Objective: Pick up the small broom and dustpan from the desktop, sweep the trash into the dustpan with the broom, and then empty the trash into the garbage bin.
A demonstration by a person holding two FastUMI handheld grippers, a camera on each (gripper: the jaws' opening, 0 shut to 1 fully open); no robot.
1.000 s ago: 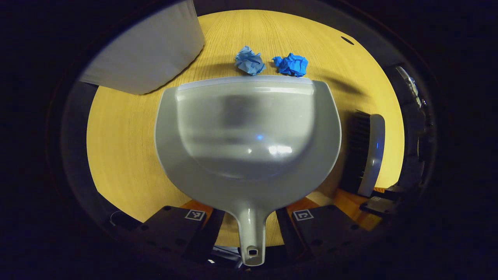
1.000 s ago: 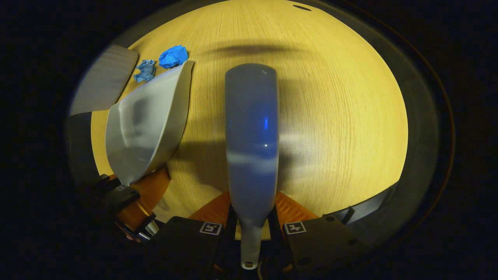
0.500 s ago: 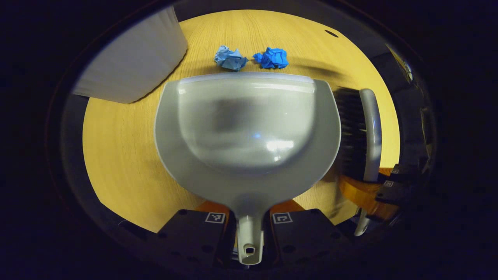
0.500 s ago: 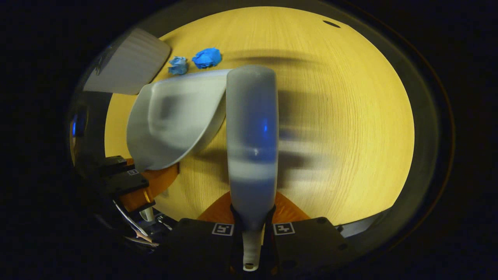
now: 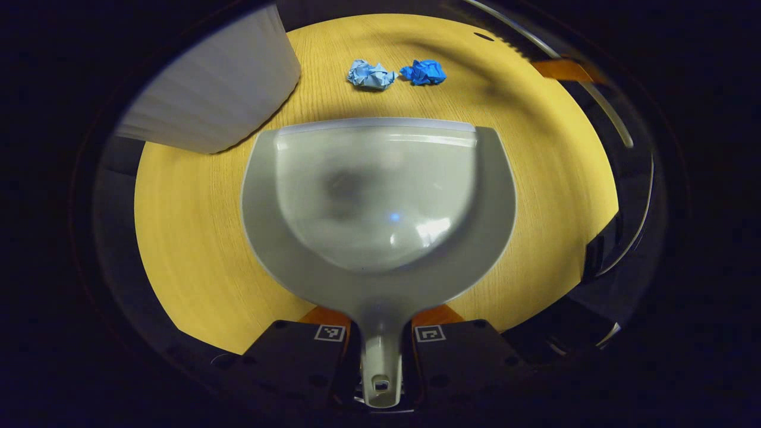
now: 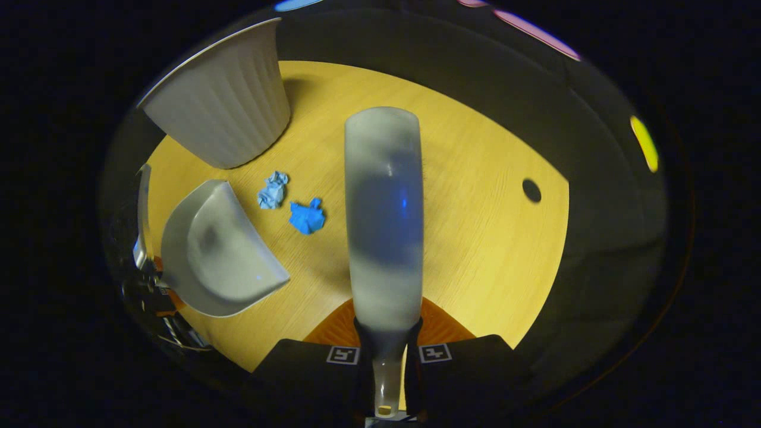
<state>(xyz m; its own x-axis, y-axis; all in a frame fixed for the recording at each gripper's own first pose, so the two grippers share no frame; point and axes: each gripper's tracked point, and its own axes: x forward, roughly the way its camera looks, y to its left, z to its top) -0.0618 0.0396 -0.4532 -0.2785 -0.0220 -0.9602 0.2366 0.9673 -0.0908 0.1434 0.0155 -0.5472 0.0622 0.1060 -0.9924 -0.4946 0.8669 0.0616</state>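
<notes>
- Dustpan (image 5: 380, 208): smooth, glossy grey plastic.
- Desktop (image 5: 190, 238): matt, light wood grain.
- Trash (image 5: 371, 75): crumpled blue paper.
- Garbage bin (image 6: 223, 113): ribbed, matt.

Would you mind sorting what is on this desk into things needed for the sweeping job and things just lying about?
Needed:
dustpan, in the left tool
broom, in the right tool
pale blue paper ball
dark blue paper ball
bin

Lying about:
nothing loose; just the desk and its cable hole

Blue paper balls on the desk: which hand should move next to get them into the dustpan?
Probably the right gripper: it holds the broom. The left gripper holds the dustpan, mouth facing the paper balls.
</notes>
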